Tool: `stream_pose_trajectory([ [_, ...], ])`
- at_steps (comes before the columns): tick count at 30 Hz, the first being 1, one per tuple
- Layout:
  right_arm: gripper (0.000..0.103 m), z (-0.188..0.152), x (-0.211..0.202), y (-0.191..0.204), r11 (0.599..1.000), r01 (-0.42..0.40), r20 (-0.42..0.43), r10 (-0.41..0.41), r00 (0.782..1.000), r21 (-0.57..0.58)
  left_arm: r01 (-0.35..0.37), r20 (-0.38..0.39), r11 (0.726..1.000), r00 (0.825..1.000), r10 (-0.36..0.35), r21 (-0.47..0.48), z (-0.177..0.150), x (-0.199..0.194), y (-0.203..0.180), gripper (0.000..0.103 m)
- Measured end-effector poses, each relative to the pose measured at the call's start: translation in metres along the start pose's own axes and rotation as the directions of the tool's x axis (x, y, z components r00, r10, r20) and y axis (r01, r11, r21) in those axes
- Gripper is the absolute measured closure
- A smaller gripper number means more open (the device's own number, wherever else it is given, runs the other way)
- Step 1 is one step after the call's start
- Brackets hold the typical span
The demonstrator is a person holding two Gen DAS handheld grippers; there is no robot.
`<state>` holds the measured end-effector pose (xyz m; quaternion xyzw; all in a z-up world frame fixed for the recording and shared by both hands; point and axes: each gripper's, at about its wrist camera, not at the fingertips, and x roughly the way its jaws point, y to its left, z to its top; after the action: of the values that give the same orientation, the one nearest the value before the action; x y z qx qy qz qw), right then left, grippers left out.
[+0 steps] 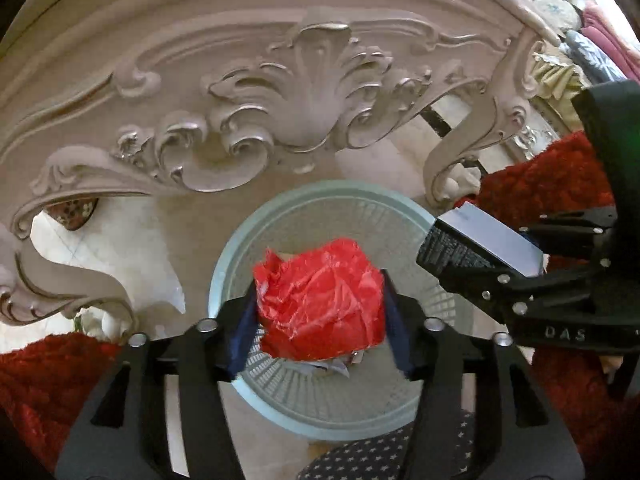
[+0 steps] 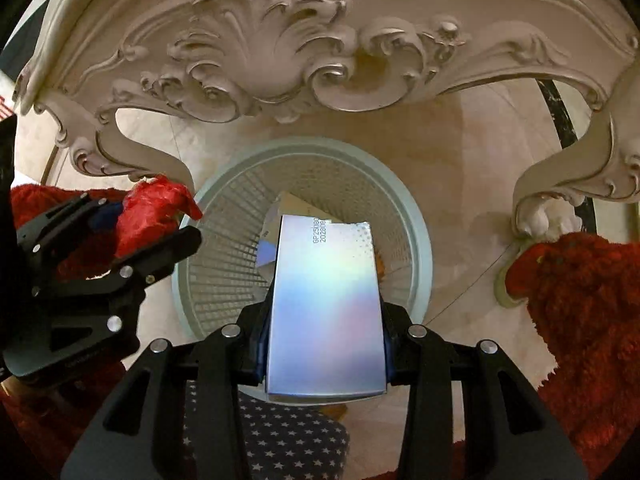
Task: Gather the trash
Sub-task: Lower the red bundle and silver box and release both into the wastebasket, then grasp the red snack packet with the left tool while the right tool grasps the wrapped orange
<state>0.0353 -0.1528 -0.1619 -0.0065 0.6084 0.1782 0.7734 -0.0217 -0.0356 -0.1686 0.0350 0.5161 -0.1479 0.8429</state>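
light: soft, dim, warm indoor | glare: sheen on box [image 2: 326, 308], glints on carving [image 1: 304, 120] | shadow: floor under carving shaded | blur: slight on red wrapper [image 1: 320, 300], print on box readable | distortion: strong fisheye bending, black corners around carving

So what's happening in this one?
A person is binning trash with two handheld grippers. The left gripper has a crumpled red wrapper between its fingers, and the right gripper is shut on a shiny silver box. Both hang over the pale mesh wastebasket, which already holds some paper.
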Motion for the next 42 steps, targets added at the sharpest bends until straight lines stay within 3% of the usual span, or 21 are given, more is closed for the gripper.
stream_pose_trajectory([
  [1, 0.063, 0.002, 0.001, 0.002, 1.0, -0.005, 0.0, 0.005, 1.0, -0.007, -0.003, -0.002, 1.0, 1.0, 0.003, -0.005, 0.0, 0.001, 0.001, 0.031],
  [2, 0.054, 0.0, 0.002, 0.004, 1.0, -0.001, 0.002, 0.001, 1.0, -0.012, -0.014, -0.005, 1.0, 1.0, 0.014, -0.011, 0.0, 0.001, 0.003, 0.026],
  [3, 0.044, -0.003, 0.001, 0.004, 1.0, 0.022, 0.007, -0.022, 1.0, -0.016, -0.026, -0.004, 1.0, 1.0, 0.026, -0.018, -0.002, 0.001, 0.005, 0.025],
  [5, 0.038, -0.006, 0.001, 0.001, 0.998, 0.055, 0.019, -0.055, 0.998, -0.002, -0.028, -0.011, 0.999, 1.0, 0.027, -0.039, -0.003, 0.004, 0.01, 0.024],
  [11, 0.037, -0.011, -0.006, -0.007, 0.998, 0.056, 0.04, -0.057, 0.998, 0.031, -0.047, -0.018, 0.997, 0.999, 0.046, -0.068, -0.007, 0.001, 0.023, 0.024],
  [14, 0.037, -0.015, -0.023, -0.004, 0.999, 0.039, 0.093, -0.04, 0.995, 0.014, -0.041, 0.021, 0.995, 0.999, 0.043, -0.095, -0.005, -0.015, 0.03, 0.024],
  [17, 0.037, -0.016, -0.068, 0.008, 0.997, -0.006, 0.188, 0.02, 0.982, -0.074, 0.004, 0.061, 0.991, 0.998, 0.004, -0.135, -0.001, -0.046, 0.042, 0.024],
  [20, 0.036, -0.001, -0.139, 0.012, 0.987, -0.079, 0.35, 0.124, 0.929, -0.139, 0.071, 0.121, 0.988, 0.991, -0.054, -0.135, 0.016, -0.092, 0.053, 0.024],
  [21, 0.03, 0.01, -0.159, 0.012, 0.985, -0.074, 0.406, 0.131, 0.905, -0.154, 0.072, 0.143, 0.99, 0.988, -0.054, -0.12, 0.025, -0.106, 0.055, 0.024],
  [25, 0.025, 0.07, -0.197, 0.017, 0.973, 0.02, 0.543, 0.11, 0.832, -0.229, 0.024, 0.244, 0.998, 0.97, -0.008, -0.061, 0.084, -0.154, 0.07, 0.024],
  [28, 0.024, 0.129, -0.191, 0.028, 0.95, 0.117, 0.59, 0.08, 0.803, -0.288, -0.035, 0.32, 0.995, 0.945, 0.064, -0.097, 0.144, -0.171, 0.096, 0.024],
  [30, 0.024, 0.173, -0.18, 0.035, 0.938, 0.141, 0.586, 0.077, 0.806, -0.317, -0.051, 0.321, 0.992, 0.943, 0.087, -0.118, 0.172, -0.17, 0.109, 0.024],
  [34, 0.024, 0.244, -0.154, 0.045, 0.929, 0.143, 0.542, 0.071, 0.838, -0.342, -0.068, 0.308, 0.992, 0.946, 0.097, -0.104, 0.221, -0.158, 0.128, 0.024],
  [36, 0.024, 0.278, -0.134, 0.047, 0.92, 0.149, 0.484, 0.049, 0.874, -0.362, -0.089, 0.29, 0.991, 0.95, 0.115, -0.103, 0.244, -0.147, 0.137, 0.024],
  [39, 0.024, 0.302, -0.114, 0.049, 0.92, 0.147, 0.438, 0.03, 0.898, -0.363, -0.087, 0.272, 0.989, 0.955, 0.117, -0.119, 0.267, -0.14, 0.151, 0.024],
  [42, 0.024, 0.316, -0.106, 0.05, 0.917, 0.159, 0.429, 0.014, 0.903, -0.365, -0.07, 0.261, 0.99, 0.96, 0.101, -0.125, 0.285, -0.132, 0.163, 0.024],
])
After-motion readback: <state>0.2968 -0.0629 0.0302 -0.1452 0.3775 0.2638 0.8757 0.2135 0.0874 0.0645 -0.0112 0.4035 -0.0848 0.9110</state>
